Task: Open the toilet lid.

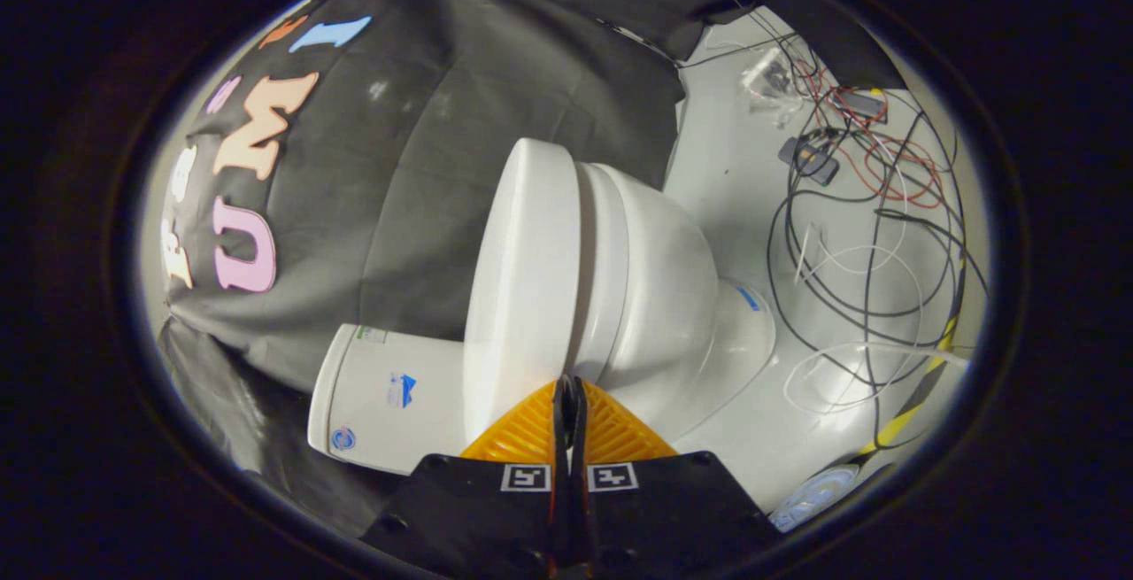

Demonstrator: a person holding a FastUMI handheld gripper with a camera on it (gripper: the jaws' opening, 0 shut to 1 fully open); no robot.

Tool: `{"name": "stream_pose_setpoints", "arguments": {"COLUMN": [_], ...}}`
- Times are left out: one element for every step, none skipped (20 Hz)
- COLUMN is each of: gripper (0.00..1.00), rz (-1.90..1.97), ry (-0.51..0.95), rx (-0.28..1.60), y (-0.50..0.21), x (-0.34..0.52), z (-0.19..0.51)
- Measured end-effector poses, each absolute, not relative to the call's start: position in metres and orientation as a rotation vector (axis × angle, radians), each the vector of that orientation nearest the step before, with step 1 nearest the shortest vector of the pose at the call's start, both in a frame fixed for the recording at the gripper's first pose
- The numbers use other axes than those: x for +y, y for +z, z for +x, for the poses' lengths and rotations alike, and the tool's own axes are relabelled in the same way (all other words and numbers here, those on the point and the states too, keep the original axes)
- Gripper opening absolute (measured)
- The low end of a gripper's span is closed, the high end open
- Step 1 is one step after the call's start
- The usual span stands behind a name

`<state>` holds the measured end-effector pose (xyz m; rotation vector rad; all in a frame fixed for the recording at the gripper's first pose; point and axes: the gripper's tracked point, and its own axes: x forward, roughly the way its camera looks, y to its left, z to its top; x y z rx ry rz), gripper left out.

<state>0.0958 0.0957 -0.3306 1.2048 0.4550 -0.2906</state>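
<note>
Nearest the camera, the gripper [569,385] has its two fingers pressed together with no gap between them and nothing held; their tips meet right at the seam where the toilet lid [522,279] lies against the seat [597,252]. That placement reads as deliberate: closed fingers make a thin wedge, and a thin wedge is what would slip under a lid edge to lever it up. Whether the tips already touch the lid or stop just short of it cannot be told.

The view is rolled, so the toilet appears on its side. The lid is down, flat on the seat, just ahead of the fingers and running away from them; the task looks to be at its start. With the lid closed, the inside of the bowl [664,297] is hidden, so nothing can be said of what it holds.

To the left of the lid sits the cistern [389,398], bearing a few small stickers and backing onto the black cloth wall [425,164].

Farther off to the right, beyond the bowl, the pale floor [726,173] carries a loose tangle of cables [850,235], well apart from the toilet.
</note>
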Motion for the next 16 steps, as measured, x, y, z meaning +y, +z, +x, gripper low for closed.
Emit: {"name": "stream_pose_setpoints", "arguments": {"gripper": [0.01, 0.01, 0.01, 0.01, 0.01, 0.01, 0.01, 0.01, 0.01, 0.01, 0.01, 0.01, 0.01, 0.01, 0.01, 0.01], "rz": [1.187, 1.176, 1.169, 1.157, 1.144, 1.129, 1.110, 1.091, 1.070, 1.054, 1.040, 1.025, 1.019, 1.027, 1.036, 1.043], "ry": [-0.298, -0.302, -0.307, -0.307, -0.313, -0.323, -0.334, -0.346, -0.359, -0.366, -0.374, -0.375, -0.379, -0.380, -0.379, -0.384], "rx": [0.467, 0.474, 0.477, 0.485, 0.492, 0.501, 0.510, 0.516, 0.514, 0.519, 0.519, 0.525, 0.524, 0.518, 0.513, 0.508], "y": [-0.328, -0.323, -0.318, -0.313, -0.309, -0.306, -0.302, -0.298, -0.292, -0.286, -0.281, -0.275, -0.270, -0.263, -0.257, -0.252], "x": [0.095, 0.095, 0.095, 0.096, 0.096, 0.095, 0.095, 0.095, 0.092, 0.093, 0.093, 0.095, 0.096, 0.096, 0.098, 0.099], "z": [0.096, 0.099, 0.101, 0.100, 0.100, 0.101, 0.101, 0.102, 0.104, 0.105, 0.107, 0.107, 0.108, 0.109, 0.111, 0.110]}}
